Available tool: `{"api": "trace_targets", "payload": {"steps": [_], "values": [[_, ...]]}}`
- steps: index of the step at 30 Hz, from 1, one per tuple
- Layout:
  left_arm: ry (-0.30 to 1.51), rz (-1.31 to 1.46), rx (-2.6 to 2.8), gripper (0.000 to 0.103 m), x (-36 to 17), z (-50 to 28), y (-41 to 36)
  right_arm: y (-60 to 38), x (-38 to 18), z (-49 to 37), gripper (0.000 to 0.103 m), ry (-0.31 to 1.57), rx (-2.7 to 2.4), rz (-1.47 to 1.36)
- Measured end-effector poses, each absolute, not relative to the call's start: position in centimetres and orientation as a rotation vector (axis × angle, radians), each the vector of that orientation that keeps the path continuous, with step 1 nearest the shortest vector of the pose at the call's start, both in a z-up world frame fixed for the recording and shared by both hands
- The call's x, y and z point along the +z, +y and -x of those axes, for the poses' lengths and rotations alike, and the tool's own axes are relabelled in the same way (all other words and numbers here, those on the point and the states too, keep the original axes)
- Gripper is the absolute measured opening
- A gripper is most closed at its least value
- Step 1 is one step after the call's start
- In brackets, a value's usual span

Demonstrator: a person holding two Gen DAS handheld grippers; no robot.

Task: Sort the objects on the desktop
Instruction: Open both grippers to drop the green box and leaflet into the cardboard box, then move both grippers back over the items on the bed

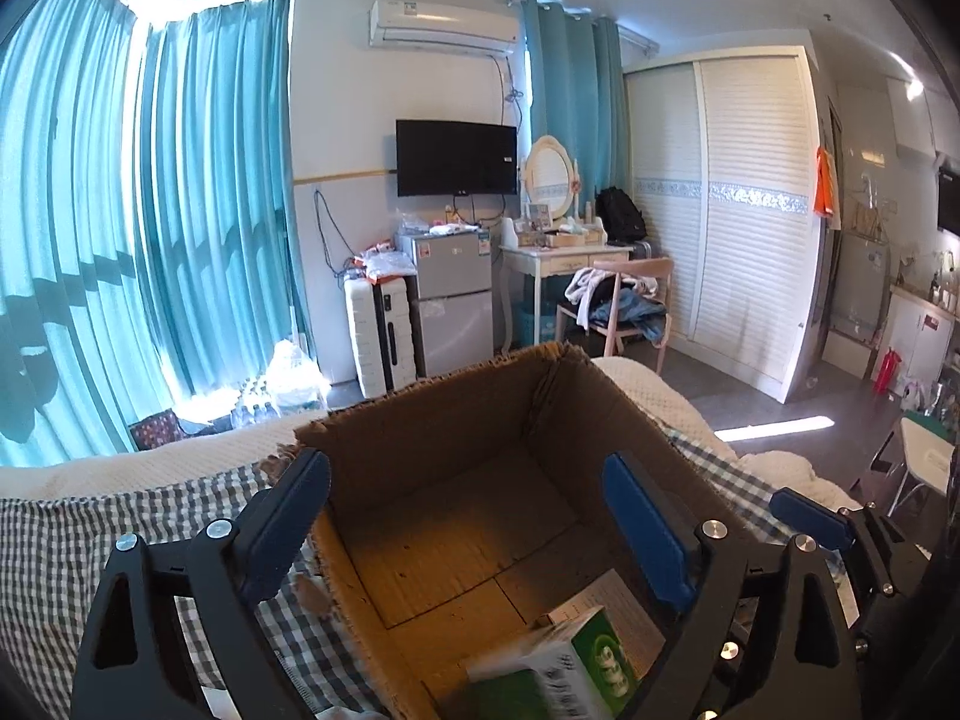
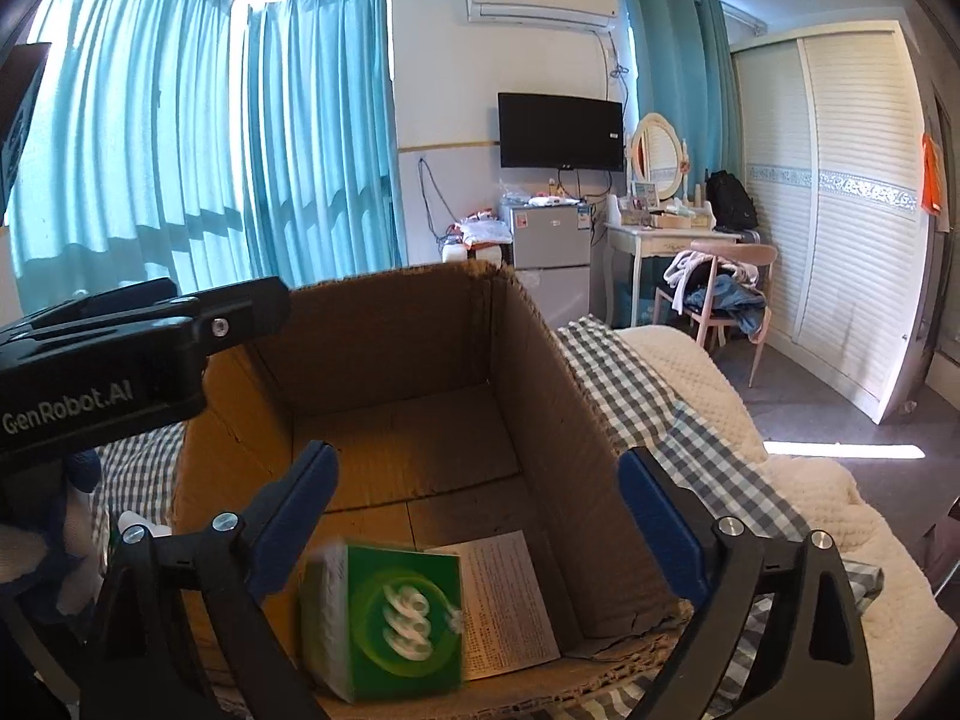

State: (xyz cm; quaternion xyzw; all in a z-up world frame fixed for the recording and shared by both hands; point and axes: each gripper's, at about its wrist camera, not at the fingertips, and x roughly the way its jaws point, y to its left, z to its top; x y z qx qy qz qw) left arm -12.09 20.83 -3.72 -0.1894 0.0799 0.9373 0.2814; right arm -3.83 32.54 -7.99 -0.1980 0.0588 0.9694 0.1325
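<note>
Bedroom backdrop: both grippers tilt down over cardboard box [image 2: 420,372], jaws released.

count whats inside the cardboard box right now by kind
green carton: 1
printed paper sheet: 1
total inside the cardboard box: 2

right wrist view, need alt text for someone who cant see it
A green box, blurred, sits in an open cardboard box beside a printed sheet, between the open right gripper fingers. The carton rests on checked bedding.
</note>
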Motion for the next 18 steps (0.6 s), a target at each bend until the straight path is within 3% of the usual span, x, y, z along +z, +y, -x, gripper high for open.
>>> {"api": "trace_targets", "payload": {"steps": [6,18], "values": [[0.178,0.449,2.555,0.098,-1.2,10.4,18.4,31.5,-5.6,2.2,0.103,0.166,2.805,0.48],[0.188,0.339,2.711,0.103,2.6,5.2,11.3,28.4,-1.1,-1.4,0.103,0.109,2.857,0.306]]}}
